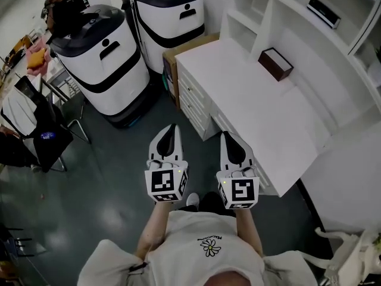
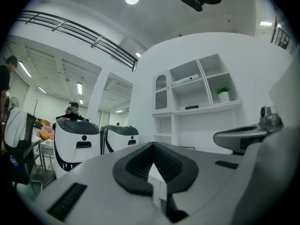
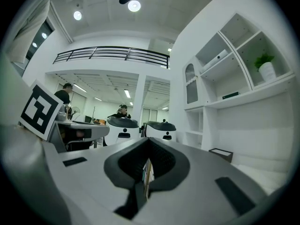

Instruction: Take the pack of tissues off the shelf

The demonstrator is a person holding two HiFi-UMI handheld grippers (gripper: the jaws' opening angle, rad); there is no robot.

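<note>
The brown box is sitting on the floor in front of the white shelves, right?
Not quite. The brown box sits on the white desk, not on the floor. It is in front of the white shelves, as you said. The head view shows it.

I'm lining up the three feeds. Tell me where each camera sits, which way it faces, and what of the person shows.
Head view: on the person's head, looking steeply down at desk and floor; shows forearms, shirt, left tongs, right tongs.
Left gripper view: on the left tongs, facing the shelf unit; shows its shut jaws, right tongs alongside.
Right gripper view: on the right tongs, facing likewise; shows its shut jaws, left tongs' marker cube.
Shared: both gripper views show the shelf unit and two white machines.
</note>
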